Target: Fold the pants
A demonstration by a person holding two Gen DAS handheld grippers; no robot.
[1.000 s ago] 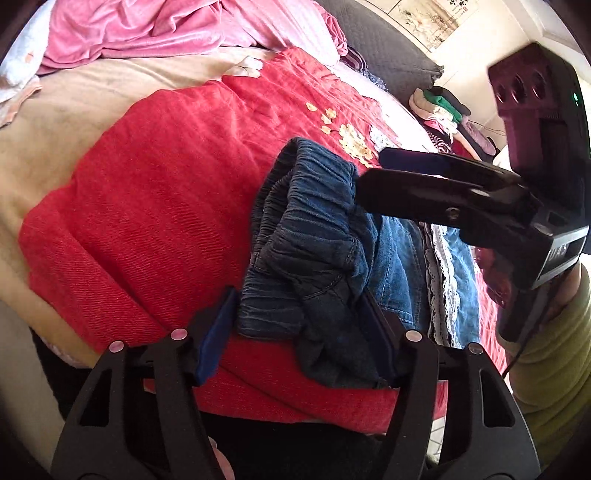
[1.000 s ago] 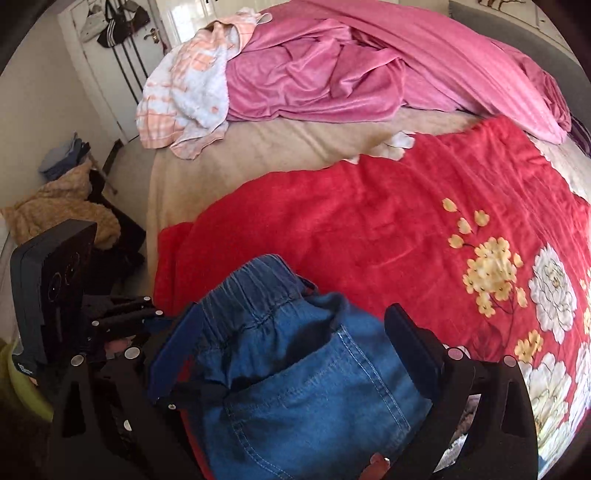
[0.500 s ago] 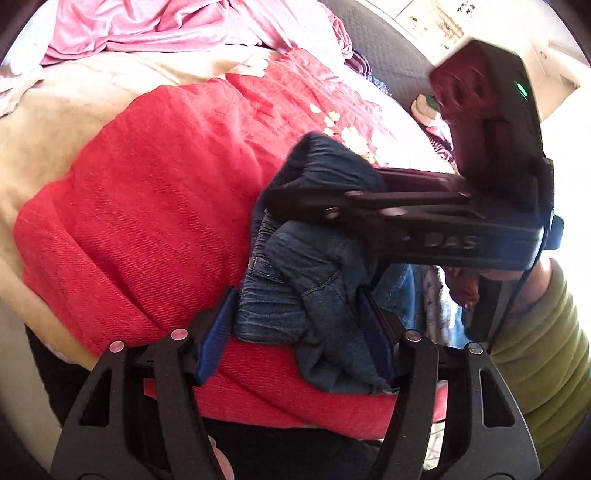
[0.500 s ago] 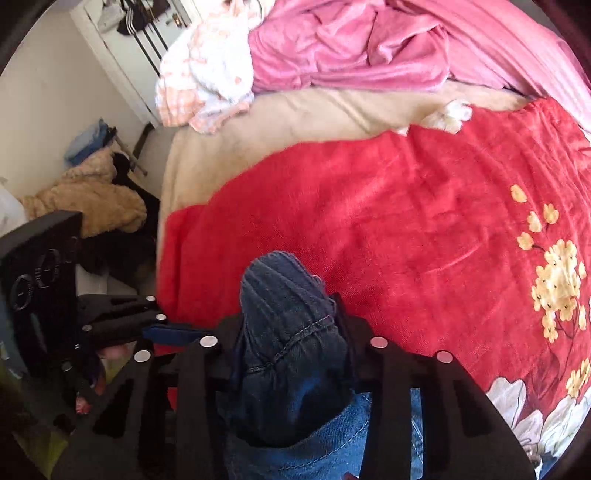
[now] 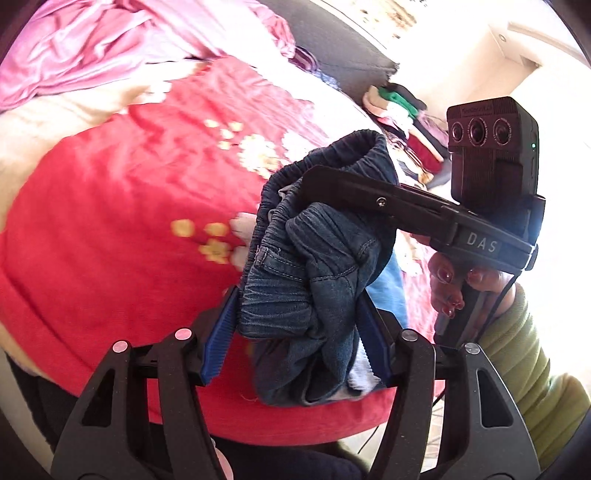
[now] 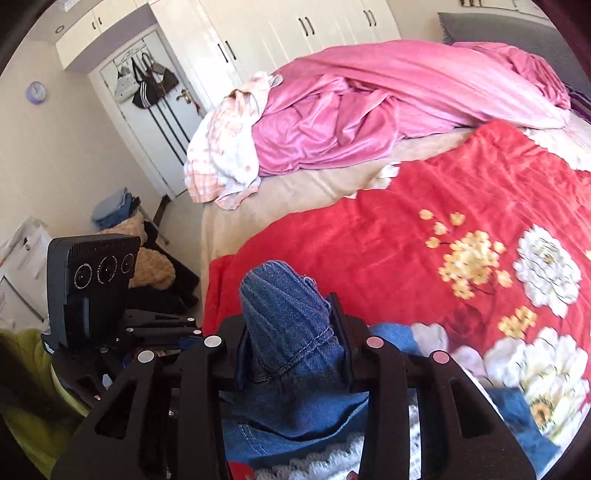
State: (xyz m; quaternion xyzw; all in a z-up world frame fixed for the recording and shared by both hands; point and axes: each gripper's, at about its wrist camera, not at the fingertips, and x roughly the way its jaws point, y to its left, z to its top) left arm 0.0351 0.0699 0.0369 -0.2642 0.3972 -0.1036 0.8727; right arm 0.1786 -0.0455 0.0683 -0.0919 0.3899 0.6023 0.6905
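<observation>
Both my sets of fingers are clamped on the bunched waistband of the pants [image 5: 314, 280], near the bed's front edge over the red blanket [image 5: 122, 229]. I should probably pull my hands apart to spread it flat.

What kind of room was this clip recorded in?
A bedroom, most likely in a home: a bed with a red floral blanket and crumpled pink bedding, white built-in wardrobes, and bags hanging on the door.
</observation>
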